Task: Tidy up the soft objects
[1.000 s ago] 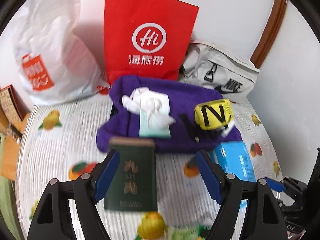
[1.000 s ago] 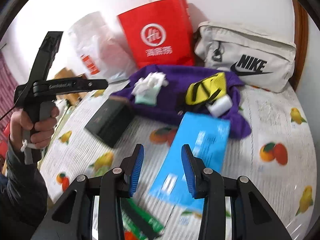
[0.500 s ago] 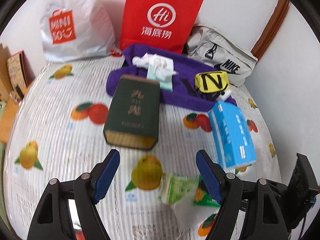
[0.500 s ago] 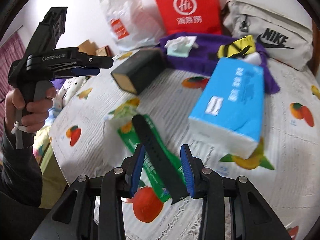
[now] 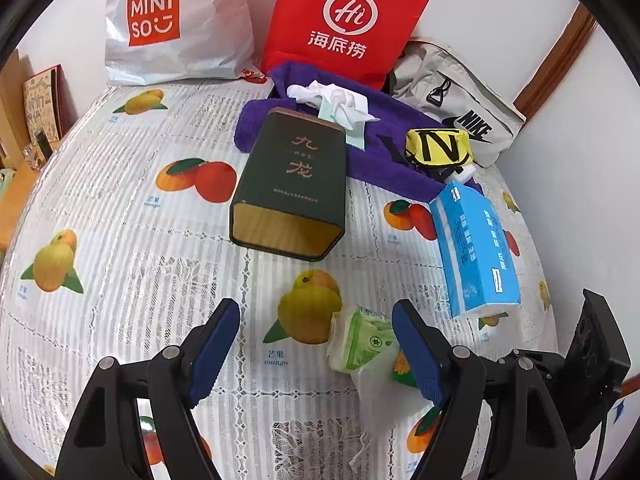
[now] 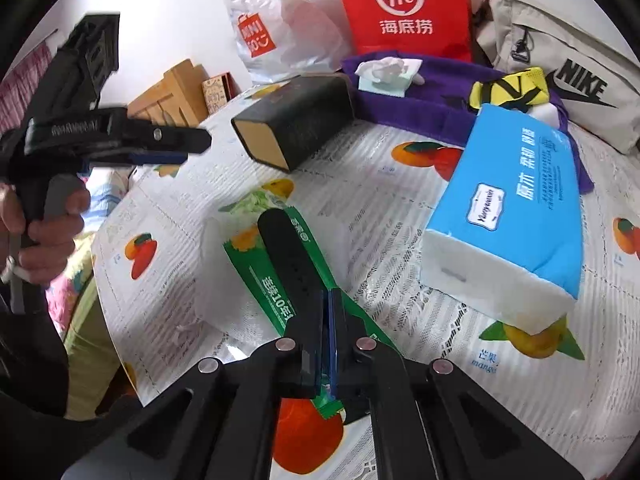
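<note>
Surface: tablecloth [image 5: 120, 216], white lace pattern printed with mangoes and oranges, over a round-edged table.
Room: white wall behind; brown wood trim [image 5: 556, 52] at the right; wooden rack [image 6: 172, 92] and a small patterned box past the table's left edge.
Back row: white MINISO plastic bag [image 5: 172, 28], red Hi paper bag [image 5: 344, 20], grey Nike bag [image 5: 460, 100], all against the wall.
Purple cloth [image 5: 384, 156]: spread in front of the red bag; on it a pale green tissue pack with white tissue pulled out [image 5: 340, 108] and a yellow-and-black pouch [image 5: 438, 146].
Dark green tin [image 5: 292, 188]: lying on its side, its far end on the cloth's edge.
Blue tissue pack [image 6: 516, 208]: flat on the table, far end touching the purple cloth.
Green tissue packet [image 6: 264, 264]: near the table's front edge, a black strap [image 6: 292, 256] lying across it.
My right gripper [image 6: 326, 320]: jaws have just been closing; now pinched on the near end of the black strap.
My left gripper [image 5: 316, 344]: jaws wide, nothing between the pads; the green packet's end sits just inside the right finger.
Person: a hand [image 6: 44, 224] and dark sleeve, on the left gripper's handle.
</note>
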A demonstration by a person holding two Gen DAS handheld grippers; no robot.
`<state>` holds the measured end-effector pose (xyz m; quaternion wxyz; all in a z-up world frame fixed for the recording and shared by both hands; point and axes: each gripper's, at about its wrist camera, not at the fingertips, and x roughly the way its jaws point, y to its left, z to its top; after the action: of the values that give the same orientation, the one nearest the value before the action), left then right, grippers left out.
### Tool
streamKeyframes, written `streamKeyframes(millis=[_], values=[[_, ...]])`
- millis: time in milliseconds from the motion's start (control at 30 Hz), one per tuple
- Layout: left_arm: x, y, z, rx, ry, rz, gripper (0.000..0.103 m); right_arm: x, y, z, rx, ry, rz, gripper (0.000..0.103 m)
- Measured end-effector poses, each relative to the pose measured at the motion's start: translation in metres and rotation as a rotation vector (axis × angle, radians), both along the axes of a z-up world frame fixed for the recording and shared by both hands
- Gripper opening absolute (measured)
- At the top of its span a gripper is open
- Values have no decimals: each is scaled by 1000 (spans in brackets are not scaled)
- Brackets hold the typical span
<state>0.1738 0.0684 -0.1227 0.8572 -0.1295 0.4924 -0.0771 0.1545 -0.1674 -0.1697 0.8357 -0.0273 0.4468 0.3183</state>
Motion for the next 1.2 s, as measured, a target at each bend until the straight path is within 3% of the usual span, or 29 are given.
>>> streamKeyframes(millis=[100, 367, 500, 700, 767, 800, 1000, 1200], values=[[0, 1, -6, -7, 10, -4, 77, -6, 5, -4, -89, -30, 40, 4], [0, 9, -12, -35, 22, 11, 77, 5, 2, -7, -45, 56, 85, 9], [-3, 14, -13, -41, 20, 16, 77, 0, 6, -5, -59, 42, 114, 40], [-4, 20, -19, -57, 32, 25, 77, 3, 13, -14, -78, 31, 99, 39], [-5, 20, -20, -58, 36, 24, 77, 5, 10, -13, -53, 45, 82, 32], [-6, 21, -21, -58, 37, 25, 77, 5, 10, -11, -49, 47, 76, 20], [-6, 25, -23, -78, 39, 27, 77, -1, 7, 0, -38, 39, 37, 20], [-10, 20, -21, -90, 25, -2, 77, -18, -21, 13, -45, 25, -79, 20]])
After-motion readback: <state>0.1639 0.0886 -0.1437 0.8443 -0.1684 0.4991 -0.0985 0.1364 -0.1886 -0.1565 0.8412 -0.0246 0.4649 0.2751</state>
